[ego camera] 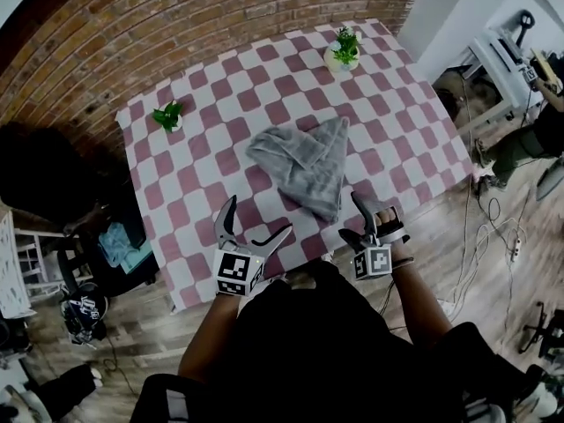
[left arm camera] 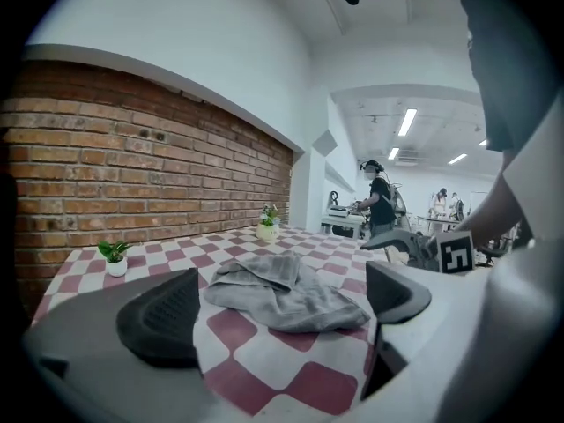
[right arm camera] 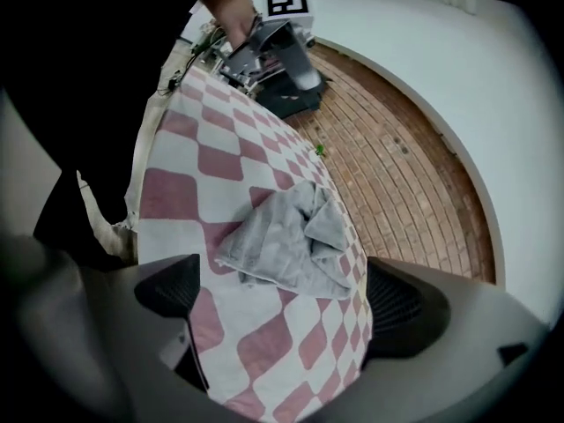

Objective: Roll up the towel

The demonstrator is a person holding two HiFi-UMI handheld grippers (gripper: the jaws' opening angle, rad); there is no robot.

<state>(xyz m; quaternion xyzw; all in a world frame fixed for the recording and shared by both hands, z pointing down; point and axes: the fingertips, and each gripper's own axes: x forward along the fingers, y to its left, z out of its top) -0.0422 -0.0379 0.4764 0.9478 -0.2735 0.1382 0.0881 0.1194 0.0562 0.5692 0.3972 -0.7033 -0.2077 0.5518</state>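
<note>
Head view: crumpled towel point(ego camera: 304, 161) at centre of table point(ego camera: 211, 104); left gripper point(ego camera: 260, 214) at its 7 o'clock, right gripper point(ego camera: 351, 214) at 5 o'clock, both with jaws apart, clear of cloth.

Left tool point(ego camera: 260, 215) and right tool point(ego camera: 352, 216) (both empty) held forward, jaws apart.

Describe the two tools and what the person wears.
The left tool and right tool both have grey curved jaws with black ribbed pads. Each carries a white cube printed with black square markers. The person wears a black top; the forearms are bare.
</note>
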